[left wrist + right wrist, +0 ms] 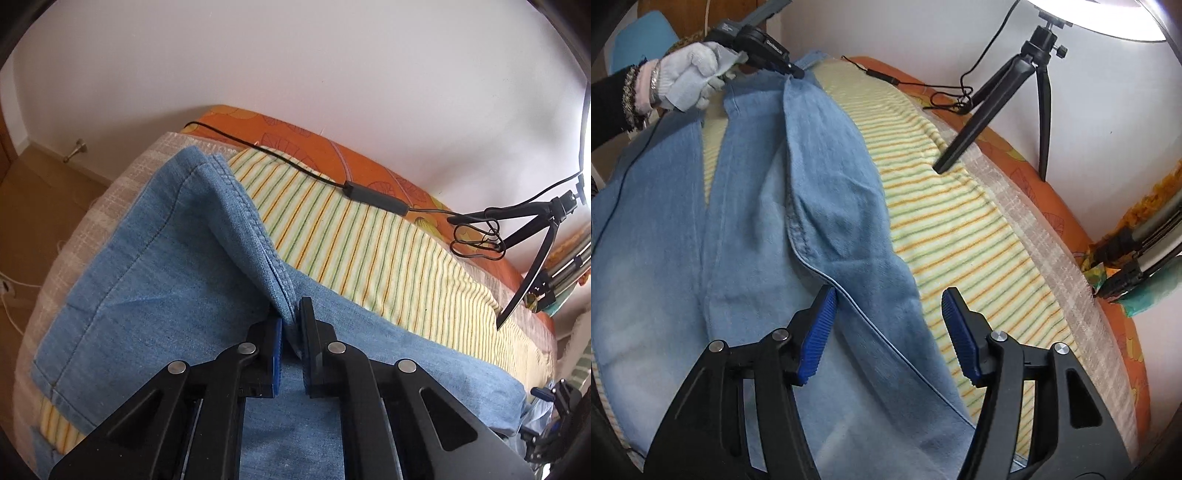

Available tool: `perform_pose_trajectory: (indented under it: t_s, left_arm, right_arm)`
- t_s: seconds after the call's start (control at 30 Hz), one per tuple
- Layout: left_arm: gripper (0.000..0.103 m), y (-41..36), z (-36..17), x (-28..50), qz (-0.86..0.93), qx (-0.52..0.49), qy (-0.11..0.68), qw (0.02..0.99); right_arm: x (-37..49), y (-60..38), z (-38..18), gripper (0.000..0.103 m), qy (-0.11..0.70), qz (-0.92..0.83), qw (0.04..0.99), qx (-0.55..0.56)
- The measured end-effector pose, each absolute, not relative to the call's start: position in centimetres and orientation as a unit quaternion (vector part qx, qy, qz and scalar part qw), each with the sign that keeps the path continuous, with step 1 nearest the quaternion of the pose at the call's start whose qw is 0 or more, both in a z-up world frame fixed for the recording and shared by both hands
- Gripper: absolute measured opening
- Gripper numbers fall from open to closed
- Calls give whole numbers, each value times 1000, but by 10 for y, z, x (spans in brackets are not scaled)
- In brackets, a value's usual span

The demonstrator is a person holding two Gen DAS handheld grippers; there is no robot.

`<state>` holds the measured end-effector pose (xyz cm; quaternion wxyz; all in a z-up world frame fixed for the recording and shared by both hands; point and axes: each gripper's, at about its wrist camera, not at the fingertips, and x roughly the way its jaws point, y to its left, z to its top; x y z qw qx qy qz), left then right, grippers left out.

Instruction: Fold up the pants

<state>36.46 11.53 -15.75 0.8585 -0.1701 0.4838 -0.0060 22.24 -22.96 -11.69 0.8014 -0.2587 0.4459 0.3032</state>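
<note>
Light blue denim pants [746,229] lie lengthwise on a striped yellow-green cloth [945,229] over a bed. In the left wrist view my left gripper [291,321] is shut on the hem edge of one pant leg [255,229] and lifts it into a ridge above the other leg [140,273]. In the right wrist view the left gripper [792,72] shows far away, held by a white-gloved hand [689,75]. My right gripper [888,299] is open, hovering over the raised leg's seam edge [827,280], with nothing between its blue pads [816,332].
A black tripod [997,96] with a ring light stands on the bed's far side by the white wall. Its cable and adapter [373,197] lie on the orange sheet [303,140]. A second metal stand [1141,251] is at the right. Brown floor [40,206] lies left of the bed.
</note>
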Motion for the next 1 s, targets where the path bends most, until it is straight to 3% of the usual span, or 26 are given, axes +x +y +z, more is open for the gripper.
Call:
perform_pose_trajectory:
  t_s: [0.27,0.3,0.37,0.47,0.83,1.0]
  left_arm:
    - [6,114,-131,362,-13,-157,457,875]
    - [6,113,-127,361,-13,-153,454,877]
    - [5,112,-122,357,-14,-150,451,880]
    - [5,114,-112,351,-14,-150,443,884]
    - [5,128,-50,282,-37,-147,400,904]
    - [5,142,-32,229,-45,-165,383,908]
  right_arm:
    - [210,-250,-121,59,455,309,796,-251]
    - [209,-251,-124,41,460,309,792,-256]
    - [207,-250,-127,17,469,305,788,-258]
    - [202,-251,-115,9,448,288,807,-254]
    - [141,-258,-11,6,369,245,867,-230]
    - [85,-252,10,6,359,260,864,-239]
